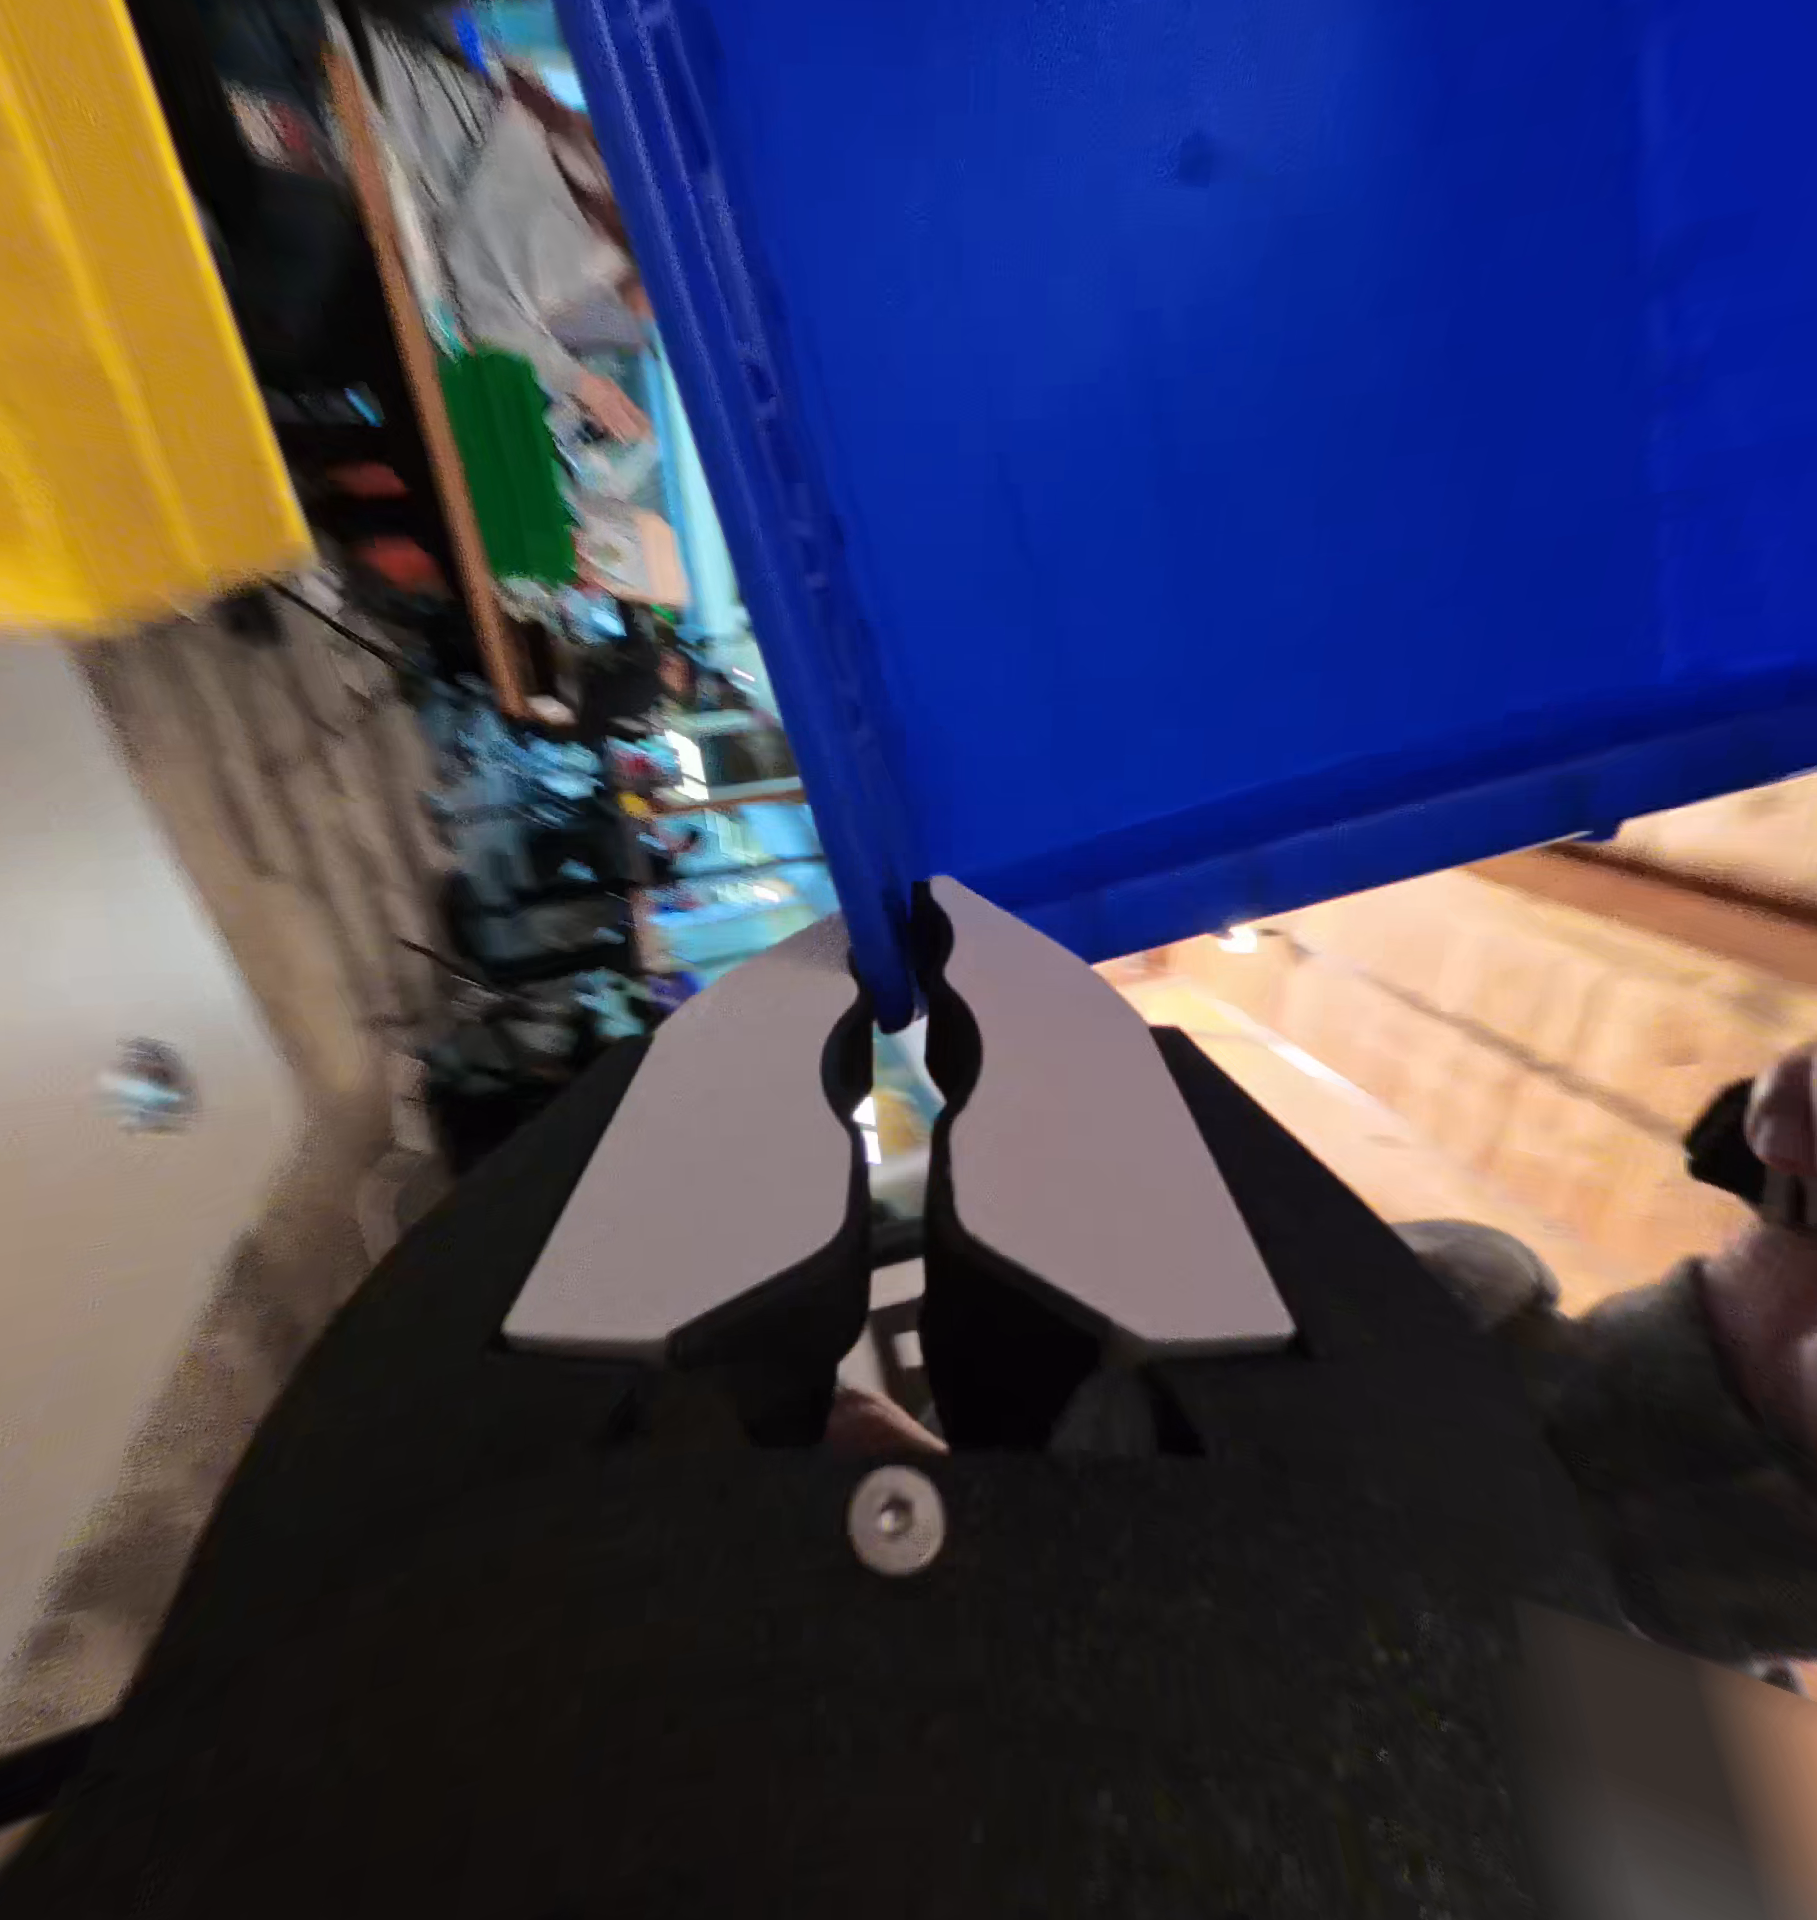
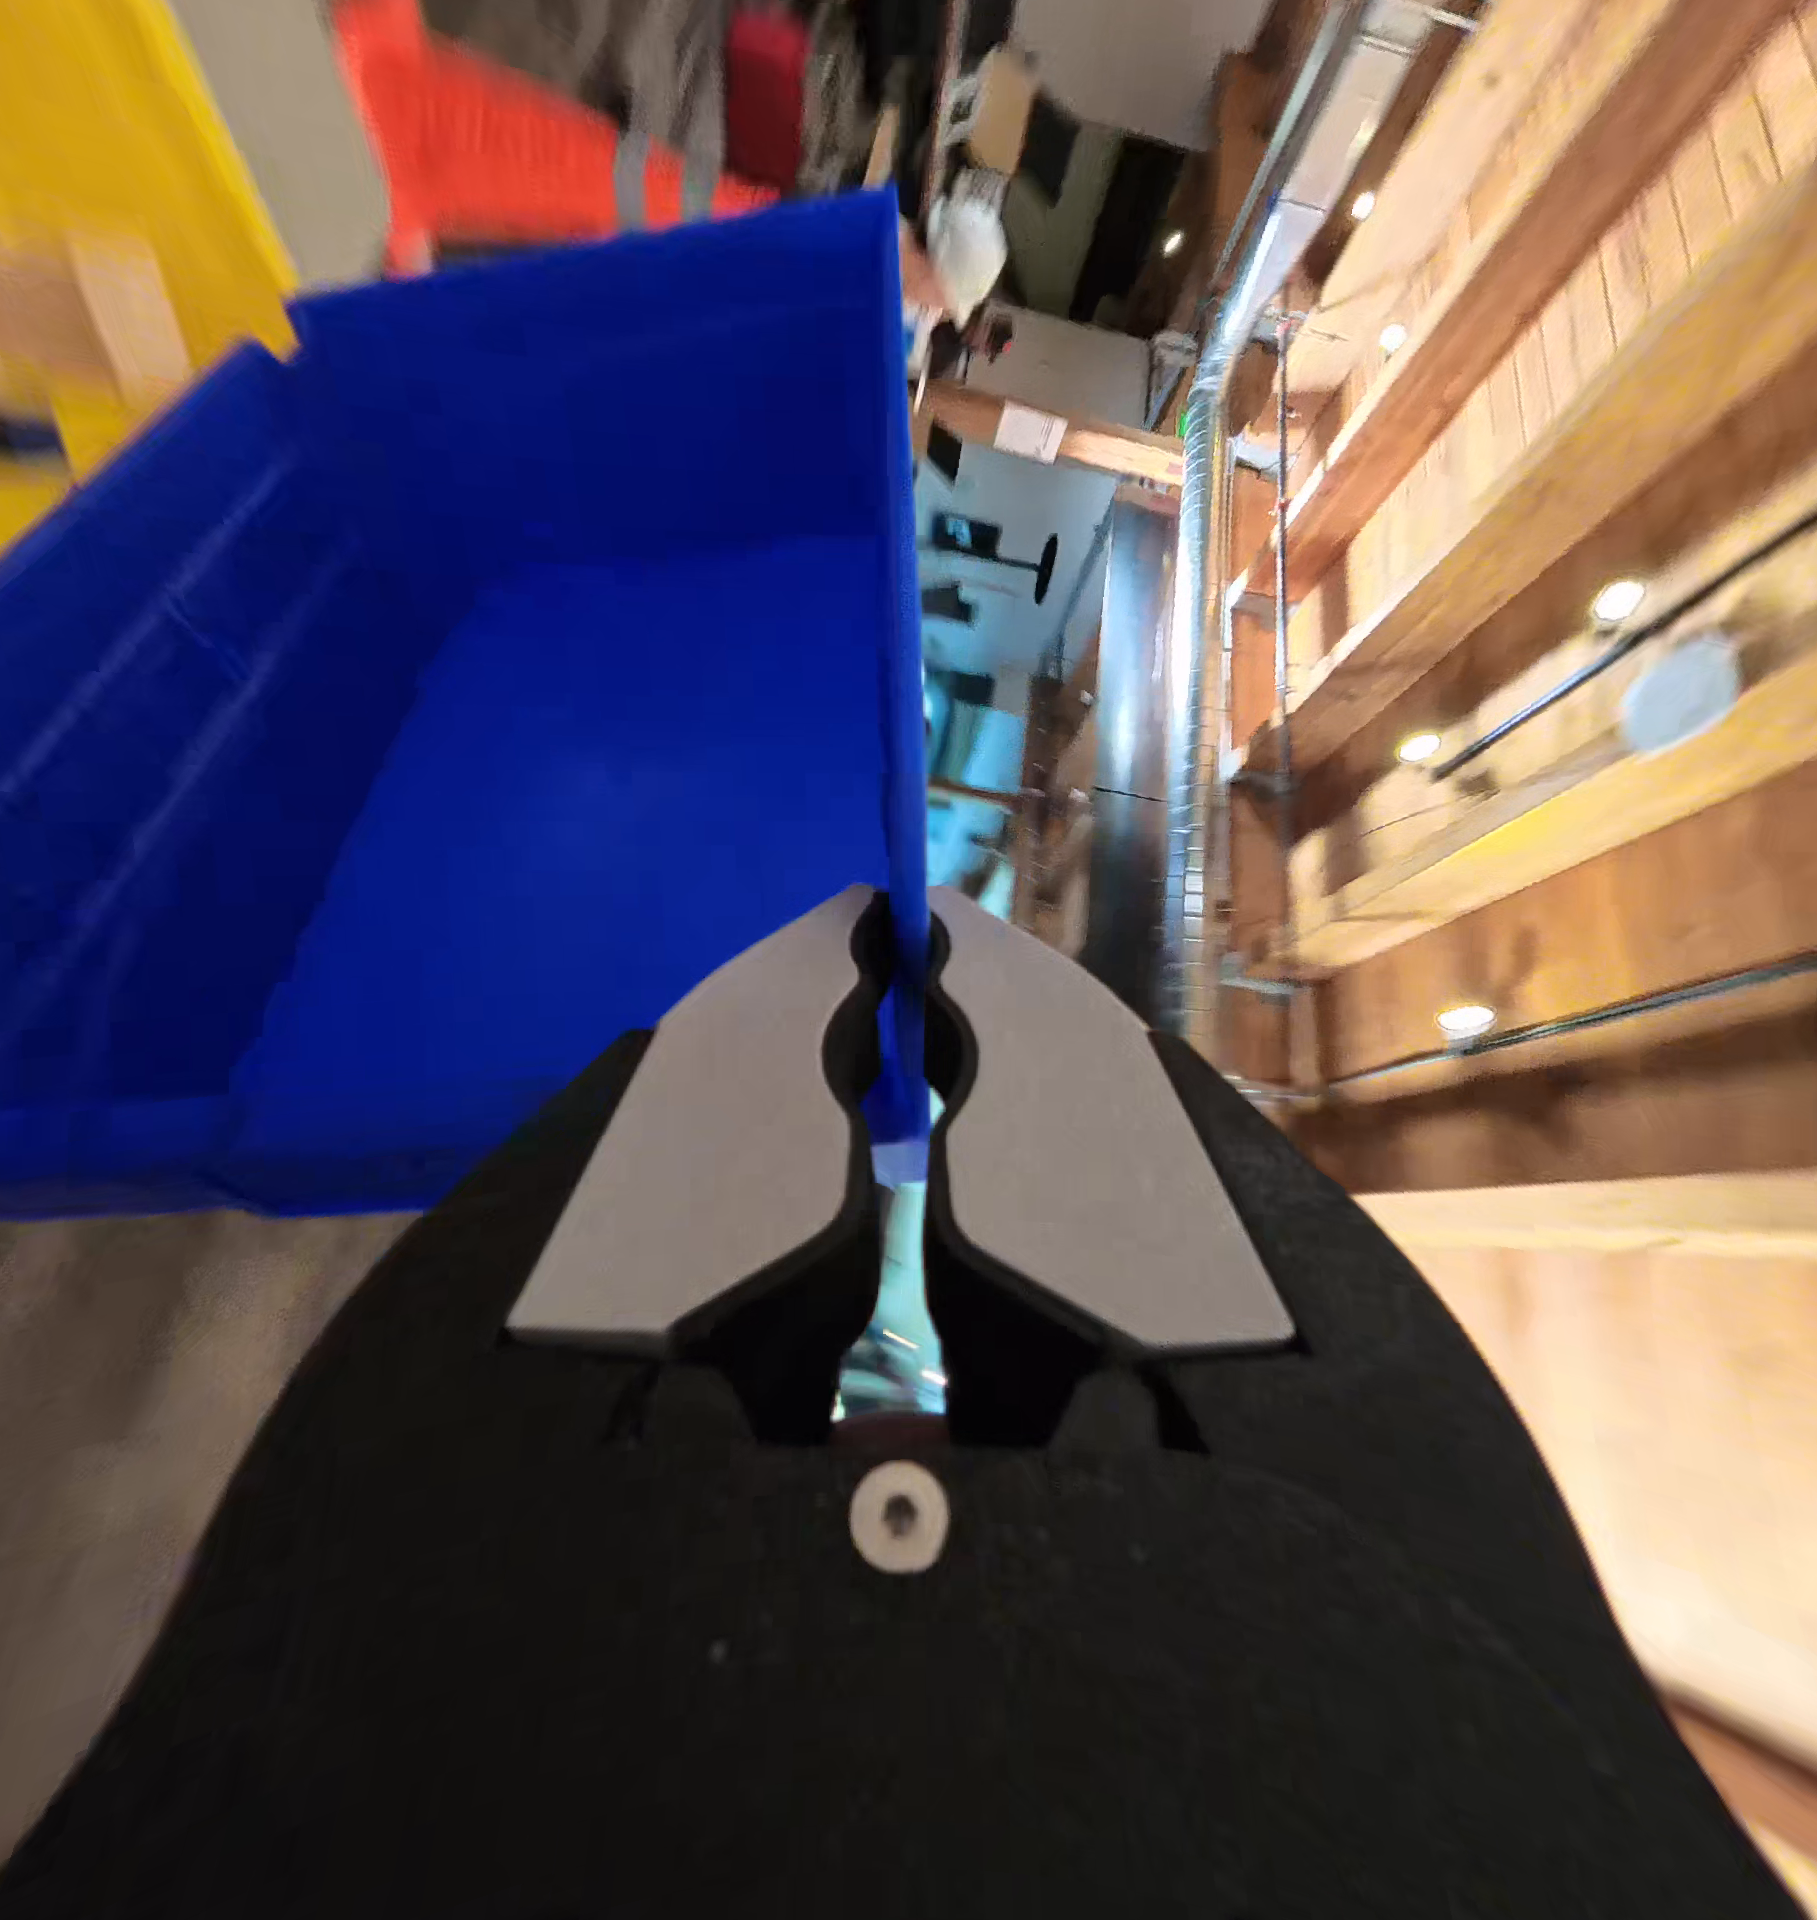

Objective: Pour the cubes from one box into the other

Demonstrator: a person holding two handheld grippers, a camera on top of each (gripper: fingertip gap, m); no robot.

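A blue plastic box [image 1: 1299,416] is lifted and tipped steeply. My left gripper [image 1: 896,940] is shut on one side wall of it. My right gripper [image 2: 899,925] is shut on the opposite side wall of the blue box [image 2: 571,727]. The right wrist view looks into the box, and I see no cubes inside it. A yellow box [image 1: 83,312] sits at the upper left in the left wrist view. It also shows in the right wrist view [image 2: 125,187] beyond the blue box's low front edge. Pale blurred shapes, maybe cubes [image 2: 62,301], lie in it.
A grey tabletop [image 1: 62,1091] lies below at the left. A person's hand [image 1: 1797,1132] on the other gripper shows at the right of the left wrist view. An orange-red bin [image 2: 488,145] stands behind. Wooden ceiling beams [image 2: 1558,520] and cluttered shelves [image 1: 530,831] fill the tilted background.
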